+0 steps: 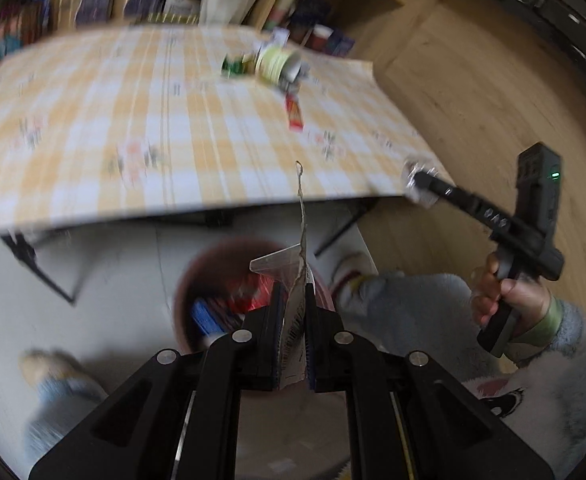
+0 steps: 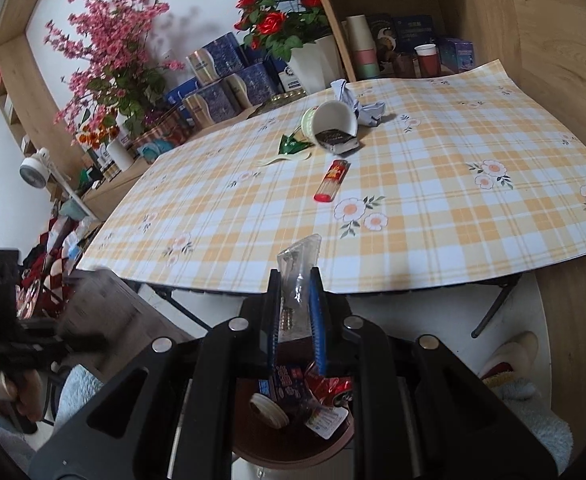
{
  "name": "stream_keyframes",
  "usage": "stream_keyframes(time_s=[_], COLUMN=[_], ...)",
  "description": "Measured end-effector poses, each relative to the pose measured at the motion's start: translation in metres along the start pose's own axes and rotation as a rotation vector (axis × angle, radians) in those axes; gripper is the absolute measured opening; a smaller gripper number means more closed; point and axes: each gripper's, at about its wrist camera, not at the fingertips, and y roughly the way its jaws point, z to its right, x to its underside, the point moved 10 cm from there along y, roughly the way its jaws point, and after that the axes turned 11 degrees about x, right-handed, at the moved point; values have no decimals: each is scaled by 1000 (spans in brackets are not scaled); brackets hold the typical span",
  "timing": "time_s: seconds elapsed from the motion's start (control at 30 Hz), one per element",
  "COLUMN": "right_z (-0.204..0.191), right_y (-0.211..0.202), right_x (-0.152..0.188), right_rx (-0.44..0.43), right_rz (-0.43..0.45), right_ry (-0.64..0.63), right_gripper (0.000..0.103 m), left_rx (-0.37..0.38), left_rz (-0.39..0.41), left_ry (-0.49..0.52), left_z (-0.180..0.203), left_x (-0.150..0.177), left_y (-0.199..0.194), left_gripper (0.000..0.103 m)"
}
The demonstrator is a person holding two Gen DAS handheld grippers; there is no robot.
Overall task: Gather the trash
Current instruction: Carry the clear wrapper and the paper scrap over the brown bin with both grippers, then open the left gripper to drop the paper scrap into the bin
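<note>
My left gripper (image 1: 293,294) is shut on a thin, flat torn wrapper (image 1: 298,280) that stands edge-on between its pads, over a brown bin (image 1: 185,292) on the floor. In the bin lie red and blue wrappers. My right gripper (image 2: 295,278) is shut on a crumpled clear plastic wrapper (image 2: 299,264), just in front of the table edge, with the same bin (image 2: 277,460) below it. The left wrist view shows that right gripper (image 1: 419,180) at the table's near right corner. On the checked tablecloth (image 2: 433,184) lie a tipped cup (image 2: 331,120), a green wrapper (image 2: 291,144) and a red lighter (image 2: 332,181).
A crumpled pale paper (image 2: 359,106) and a black packet (image 2: 337,140) lie beside the cup. Flower pots, tins and boxes crowd the shelf behind the table. Folding table legs (image 2: 493,312) stand near the bin. The person's slippered feet (image 1: 353,272) are on the floor beside it.
</note>
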Motion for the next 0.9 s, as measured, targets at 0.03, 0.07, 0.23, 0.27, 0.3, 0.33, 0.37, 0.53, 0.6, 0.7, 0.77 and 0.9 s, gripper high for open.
stream_keyframes(time_s=[0.03,0.07,0.23,0.27,0.3,0.33,0.37,0.53,0.6,0.7,0.77,0.9], right_z=[-1,-1,0,0,0,-1,-1,-4,-4,-6,-6,-5], right_y=[-1,-1,1,1,2,2,3,5,6,8,8,10], right_x=[2,5,11,13,14,15,16,19,21,22,22,24], right_rx=[0,1,1,2,2,2,2,1,0,1,3,8], right_rz=[-3,-8,-26,-29,-31,-36,-39,-49,-53,-60,-59,-65], right_ry=[-4,-6,-5,-5,-7,-9,-10,-18,-21,-23,-25,-27], right_gripper=[17,17,17,17,17,17,17,17,17,17,17,17], left_rx=[-5,-18,-43,-46,-50,-51,-61,-72,-74,-72,-68,-29], left_rz=[-11,-21,-52,-59,-69,-75,-83,-123,-140,-158,-165,-156], left_ry=[-12,-25,-92,-101,-109,-112,-109,-106,-104,-105,-92,-70], left_z=[-2,-6,-22,-24,-27,-29,-32,-40,-42,-45,-43,-35], left_x=[6,13,30,32,33,33,34,38,40,41,39,32], left_y=[6,13,40,45,51,55,61,82,91,104,110,125], left_gripper=[9,9,10,9,10,10,10,10,10,10,10,19])
